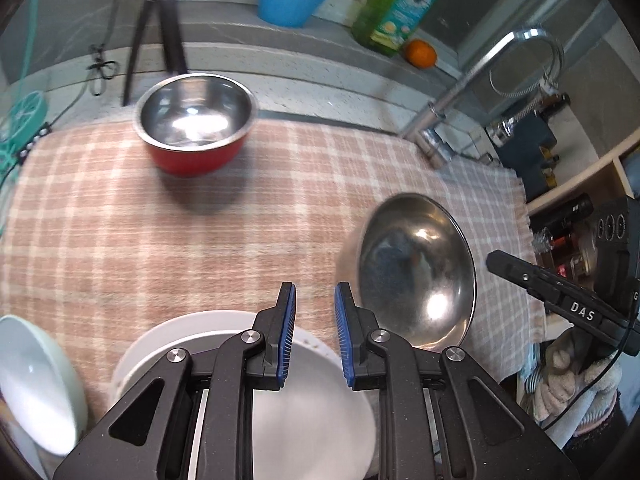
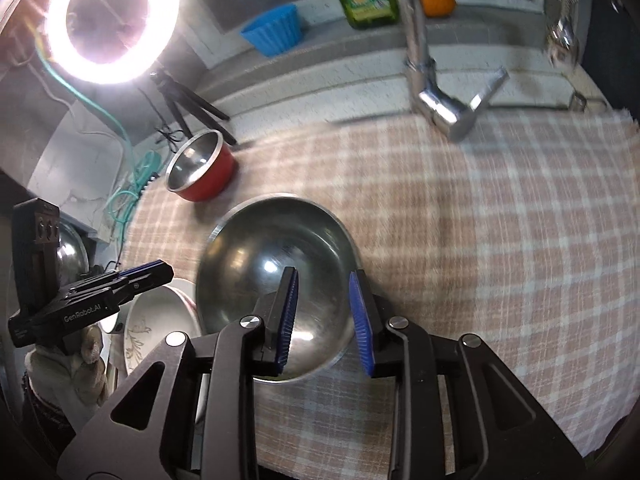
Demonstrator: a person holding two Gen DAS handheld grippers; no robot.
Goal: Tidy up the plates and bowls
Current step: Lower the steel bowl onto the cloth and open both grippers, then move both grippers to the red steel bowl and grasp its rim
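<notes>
A plain steel bowl (image 2: 276, 264) sits on the checked cloth (image 2: 500, 220), right in front of my right gripper (image 2: 324, 280). The right gripper is open, one finger over the bowl's inside and one outside its right rim; contact is unclear. The same bowl shows at right in the left wrist view (image 1: 416, 272). My left gripper (image 1: 315, 300) is open and empty above a stack of white plates (image 1: 316, 392). A red bowl with steel inside (image 1: 195, 124) stands at the far side of the cloth. A pale bowl (image 1: 36, 384) sits at the left edge.
A chrome tap (image 2: 440, 96) rises at the back edge of the cloth. On the ledge behind stand a blue cup (image 1: 288, 0), a green soap bottle (image 1: 400, 4) and an orange (image 1: 420, 54). A ring light on a tripod (image 2: 108, 20) stands back left. A patterned plate (image 2: 156, 332) lies left of the steel bowl.
</notes>
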